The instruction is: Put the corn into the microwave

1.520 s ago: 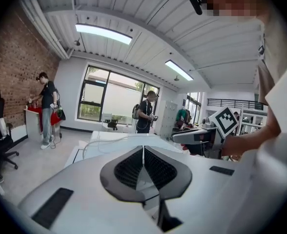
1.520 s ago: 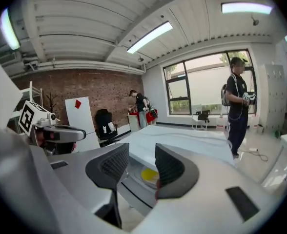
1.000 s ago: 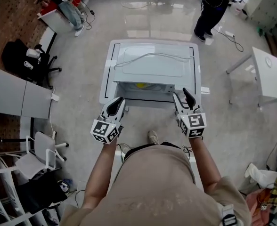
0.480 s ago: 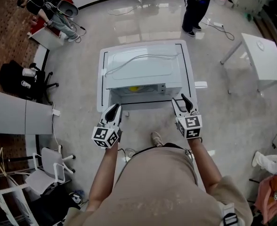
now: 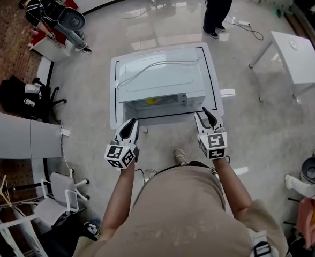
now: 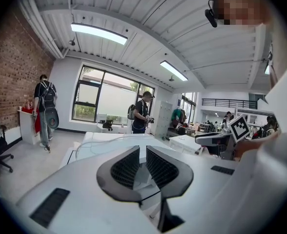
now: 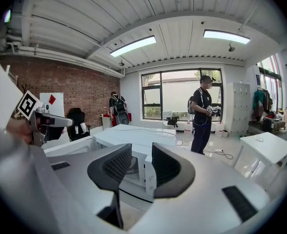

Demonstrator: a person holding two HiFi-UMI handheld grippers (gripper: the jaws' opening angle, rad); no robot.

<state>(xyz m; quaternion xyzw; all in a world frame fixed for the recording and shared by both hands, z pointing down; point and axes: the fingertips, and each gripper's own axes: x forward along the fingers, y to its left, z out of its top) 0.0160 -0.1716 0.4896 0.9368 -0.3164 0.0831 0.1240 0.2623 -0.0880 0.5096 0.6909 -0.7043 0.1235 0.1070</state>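
Observation:
A white microwave (image 5: 163, 79) sits on a white table (image 5: 114, 116) in front of me. Its front cavity is open toward me, and the yellow corn (image 5: 151, 100) shows just inside. My left gripper (image 5: 129, 126) hangs at the front left corner, its jaws a narrow slit apart with nothing in them (image 6: 142, 152). My right gripper (image 5: 204, 116) is at the front right corner. Its jaws (image 7: 142, 152) have just been closing and still stand apart. Between them I see the microwave's front (image 7: 144, 172), not gripped. The gripper views do not show the corn.
A grey cable (image 5: 157, 66) lies across the microwave top. Another white table (image 5: 294, 52) stands to the right, and office chairs (image 5: 23, 95) to the left. A person stands beyond the table (image 5: 216, 4); others are at the far left (image 5: 50, 15). A bin (image 5: 314, 170) is at the right edge.
The right gripper's fingers stand closer together than before, and it has sunk slightly toward the microwave's front right corner. The left gripper has barely moved. My head view has shifted.

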